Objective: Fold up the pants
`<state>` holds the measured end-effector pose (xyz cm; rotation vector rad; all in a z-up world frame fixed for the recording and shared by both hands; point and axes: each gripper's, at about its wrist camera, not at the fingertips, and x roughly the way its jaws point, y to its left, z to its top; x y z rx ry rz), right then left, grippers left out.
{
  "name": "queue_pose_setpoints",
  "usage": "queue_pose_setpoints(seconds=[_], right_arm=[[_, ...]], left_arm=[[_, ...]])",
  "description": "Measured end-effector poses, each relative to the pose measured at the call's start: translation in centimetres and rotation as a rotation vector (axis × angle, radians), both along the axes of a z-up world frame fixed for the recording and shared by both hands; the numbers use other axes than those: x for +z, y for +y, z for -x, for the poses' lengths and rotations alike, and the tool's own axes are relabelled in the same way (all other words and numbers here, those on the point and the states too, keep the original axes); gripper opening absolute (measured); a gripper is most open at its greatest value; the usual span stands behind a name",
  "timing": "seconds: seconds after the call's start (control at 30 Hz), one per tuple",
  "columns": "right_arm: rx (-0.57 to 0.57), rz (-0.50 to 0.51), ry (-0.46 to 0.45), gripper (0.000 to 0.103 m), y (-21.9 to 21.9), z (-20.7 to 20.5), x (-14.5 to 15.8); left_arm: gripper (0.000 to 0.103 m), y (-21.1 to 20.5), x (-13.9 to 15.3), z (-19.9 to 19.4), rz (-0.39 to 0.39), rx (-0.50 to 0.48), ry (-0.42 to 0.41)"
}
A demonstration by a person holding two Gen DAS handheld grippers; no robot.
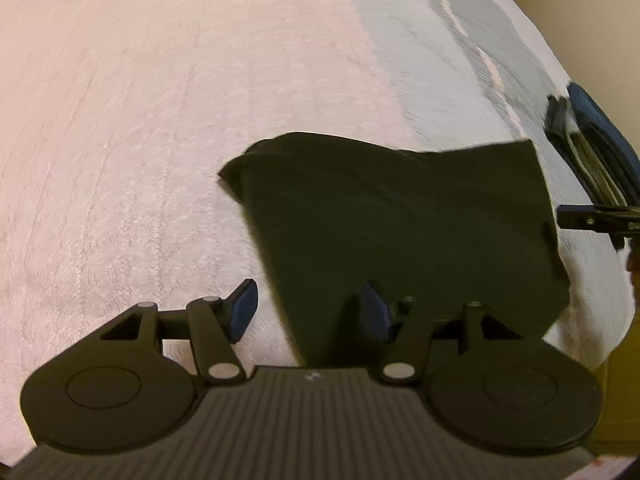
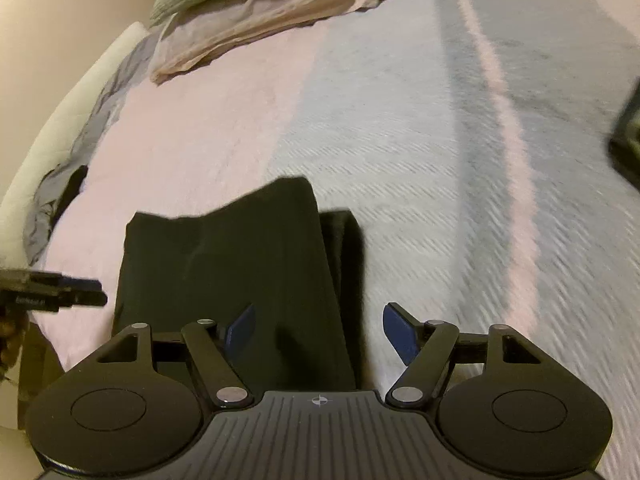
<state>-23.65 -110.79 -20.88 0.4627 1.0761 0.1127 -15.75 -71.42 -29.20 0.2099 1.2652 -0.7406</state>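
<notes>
The left gripper (image 1: 310, 306) is hanging over the bed with its blue-padded fingers (image 1: 244, 310) spread wide and gripping nothing; one pad is sitting over bare blanket, the other over the near edge of the black pants (image 1: 400, 216). Those pants are lying folded into a compact dark slab just ahead of this claw and a touch to its right, flat on the blanket (image 1: 160, 140), with a soft rounded corner pointing away toward the far left. Beyond the pants, the blanket is running pink on this claw's left and pale grey-blue on its right. Off at its far right, the other gripper is poking into view beside the pants' edge. Over on the right wrist view, the right gripper (image 2: 320, 330) is likewise standing released, fingers (image 2: 400, 336) parted and nothing between them but cloth below; its left pad is hovering over the pants (image 2: 224, 264), its right pad over grey blanket (image 2: 440, 200). The pants are stretching straight ahead from under this claw, a narrower layer peeking out along their right side. To its left, the left gripper's tip (image 2: 76, 294) is showing just beside the pants. Far ahead and left, rumpled pillows (image 2: 256, 12) are resting at the head of the bed.
</notes>
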Motion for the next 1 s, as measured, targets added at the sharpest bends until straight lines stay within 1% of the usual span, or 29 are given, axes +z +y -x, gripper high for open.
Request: queue_pose_setpoints(seconds=[0.07, 0.13, 0.2, 0.23, 0.4, 0.53, 0.6, 0.63, 0.67, 0.7, 0.73, 0.77, 0.8, 0.83, 0.9, 1.0], right_arm=[[0.016, -0.027, 0.012, 0.068, -0.2, -1.7, -1.7], [0.033, -0.038, 0.021, 0.071, -0.5, -2.8, -3.3], [0.037, -0.078, 0.015, 0.077, -1.1, -3.3, -4.7], [0.03, -0.099, 0.016, 0.078, -1.4, -3.4, -5.2], [0.009, -0.236, 0.026, 0.078, -3.1, -3.4, -7.3], [-0.045, -0.367, 0.063, 0.076, -3.9, -3.5, -8.8], [-0.08, -0.428, 0.068, 0.068, -4.2, -3.2, -9.4], [-0.097, -0.442, 0.069, 0.065, -4.4, -3.1, -9.6], [-0.105, -0.448, 0.067, 0.051, -4.4, -3.0, -9.5], [-0.118, -0.469, 0.062, 0.04, -4.6, -2.8, -9.3], [-0.136, -0.485, 0.052, 0.036, -4.7, -2.5, -9.0], [-0.152, -0.482, 0.039, 0.03, -4.9, -2.1, -8.4], [-0.174, -0.487, 0.028, 0.027, -5.1, -1.7, -7.9], [-0.204, -0.496, 0.016, 0.026, -5.4, -1.1, -7.5], [-0.277, -0.508, -0.001, 0.025, -6.0, 0.4, -6.5], [-0.412, -0.521, -0.013, 0.025, -6.8, 3.4, -6.1]], left_arm=[[0.055, 0.1, -0.8, -0.8, 0.015, 0.01, 0.006], [0.055, 0.0, -1.6, -1.4, 0.026, -0.002, 0.009], [0.055, -0.1, -2.5, -2.0, 0.035, -0.01, 0.024], [0.056, -0.2, -2.8, -2.3, 0.046, -0.011, 0.031], [0.059, -0.2, -4.4, -4.2, 0.105, 0.014, 0.068], [0.06, 0.1, -5.0, -5.3, 0.157, 0.044, 0.093], [0.061, 0.0, -5.5, -5.9, 0.177, 0.047, 0.107], [0.061, -0.1, -5.7, -6.1, 0.183, 0.045, 0.112], [0.061, -0.3, -5.8, -6.3, 0.191, 0.04, 0.115], [0.06, -0.6, -5.8, -6.3, 0.193, 0.033, 0.115], [0.058, -0.9, -5.7, -6.3, 0.196, 0.026, 0.11], [0.058, -1.4, -5.4, -6.3, 0.193, 0.012, 0.104], [0.058, -2.1, -5.1, -6.3, 0.186, -0.005, 0.096], [0.058, -3.0, -4.7, -6.4, 0.179, -0.027, 0.084], [0.058, -5.1, -4.2, -6.5, 0.174, -0.073, 0.062], [0.058, -9.0, -3.5, -6.7, 0.191, -0.166, 0.014]])
